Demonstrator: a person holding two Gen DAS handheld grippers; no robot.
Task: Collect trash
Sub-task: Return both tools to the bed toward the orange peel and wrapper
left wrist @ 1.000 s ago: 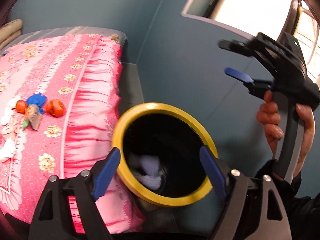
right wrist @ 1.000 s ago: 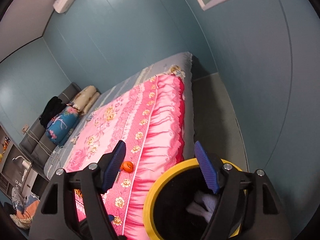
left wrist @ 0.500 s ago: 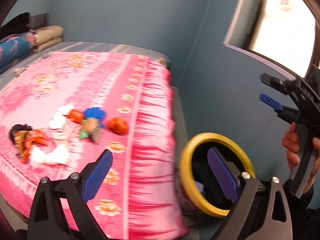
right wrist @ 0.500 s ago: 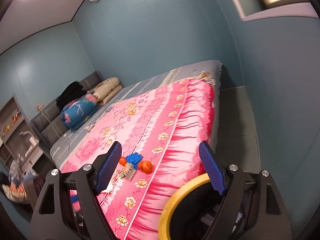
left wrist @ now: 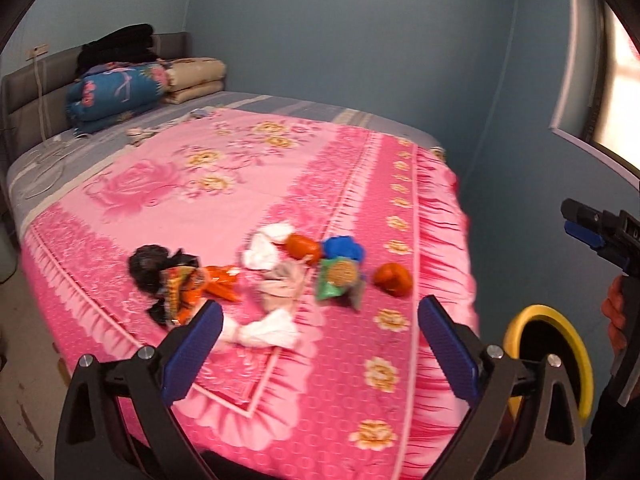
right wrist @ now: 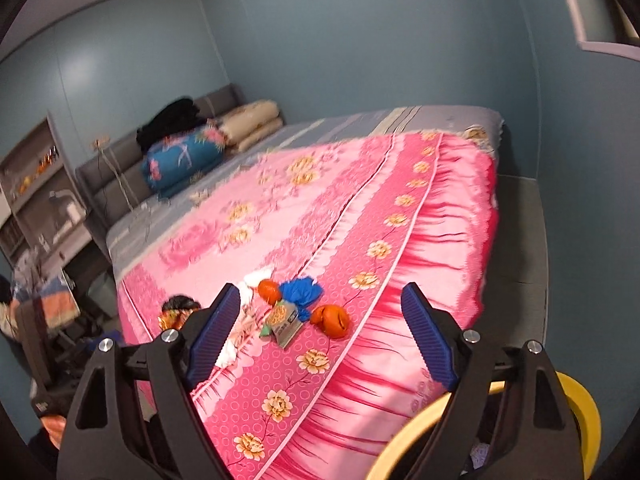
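Observation:
Trash lies in a cluster on the pink floral bedspread [left wrist: 248,184]: an orange wad [left wrist: 393,278], a blue wad [left wrist: 343,249], a green snack packet [left wrist: 337,278], white tissues [left wrist: 269,329], an orange wrapper [left wrist: 218,286] and a black bag [left wrist: 150,266]. A yellow-rimmed black bin [left wrist: 550,360] stands on the floor right of the bed. My left gripper [left wrist: 320,354] is open and empty, above the bed's near edge. My right gripper [right wrist: 322,336] is open and empty; it also shows at the right edge of the left wrist view [left wrist: 588,232]. The orange wad [right wrist: 331,320] and bin [right wrist: 576,408] show in the right wrist view.
Folded blankets [left wrist: 120,92] and pillows [left wrist: 196,78] lie at the headboard. A blue-grey wall [left wrist: 360,40] and a window [left wrist: 624,80] bound the right side. A narrow floor strip [right wrist: 520,232] runs between bed and wall. Shelves and clutter [right wrist: 36,208] stand at the left.
Both grippers swung left, from over the bin toward the bed. The bin slid to the right edge of each view and the trash cluster came between the fingers.

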